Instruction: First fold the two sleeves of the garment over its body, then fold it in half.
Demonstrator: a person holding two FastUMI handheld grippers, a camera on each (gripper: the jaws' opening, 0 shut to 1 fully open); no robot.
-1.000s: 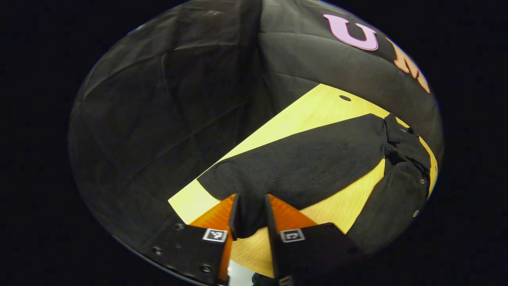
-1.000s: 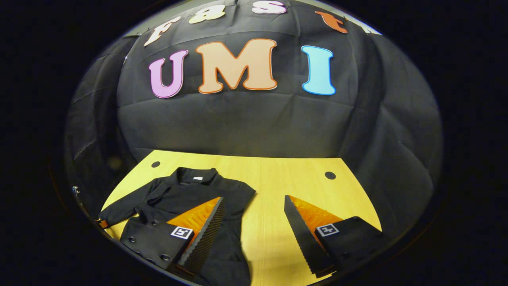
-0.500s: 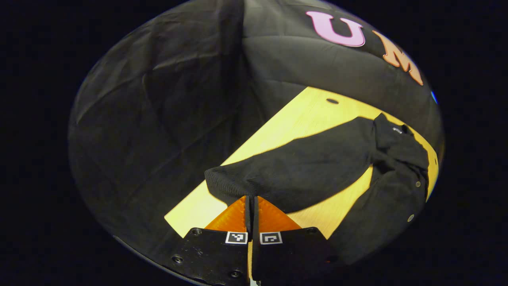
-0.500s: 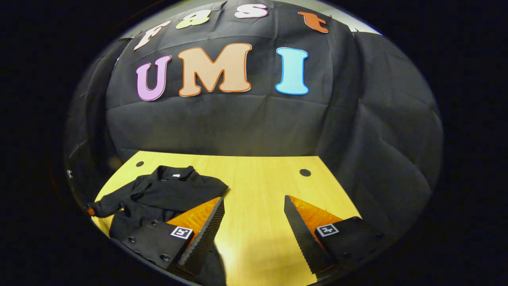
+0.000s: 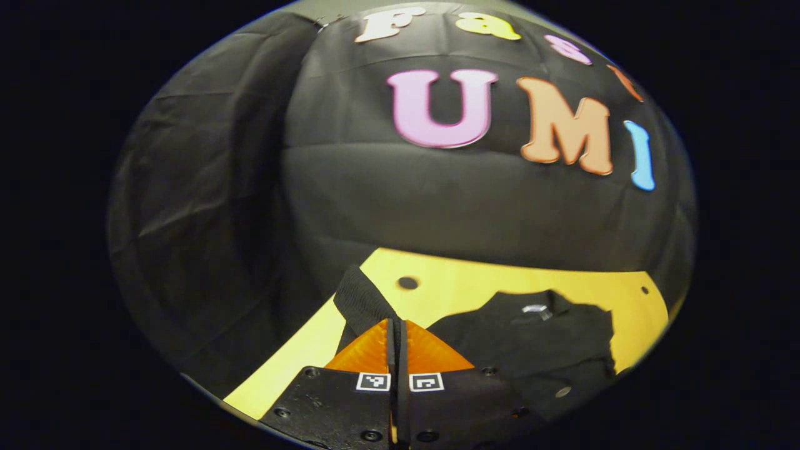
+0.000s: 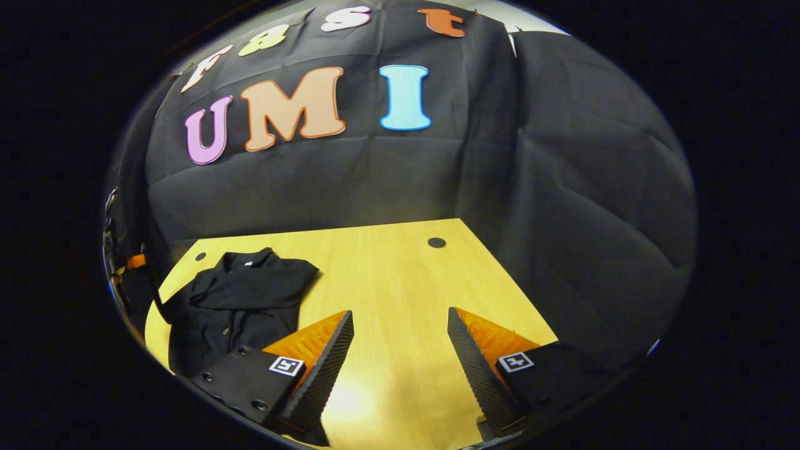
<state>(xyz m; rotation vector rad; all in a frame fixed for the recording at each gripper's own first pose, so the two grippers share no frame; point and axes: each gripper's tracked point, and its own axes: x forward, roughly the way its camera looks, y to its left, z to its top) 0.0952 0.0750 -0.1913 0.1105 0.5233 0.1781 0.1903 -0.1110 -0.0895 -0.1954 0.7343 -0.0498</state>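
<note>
Left gripper view: the left gripper (image 5: 396, 331), jaws clenched on the black ribbed sleeve cuff (image 5: 359, 300), has swung it up off the yellow wooden tabletop (image 5: 475, 278) toward the black buttoned garment (image 5: 531, 337), starting the first sleeve fold. Right gripper view: the right gripper (image 6: 400, 350), jaws released, hovers beside the garment.

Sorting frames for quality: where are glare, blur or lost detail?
Right gripper view: a glare patch on the yellow wooden table between the open hand-held gripper fingers. Left gripper view: the black buttoned garment is dark with few visible folds; the table hole looks slightly smeared.
</note>
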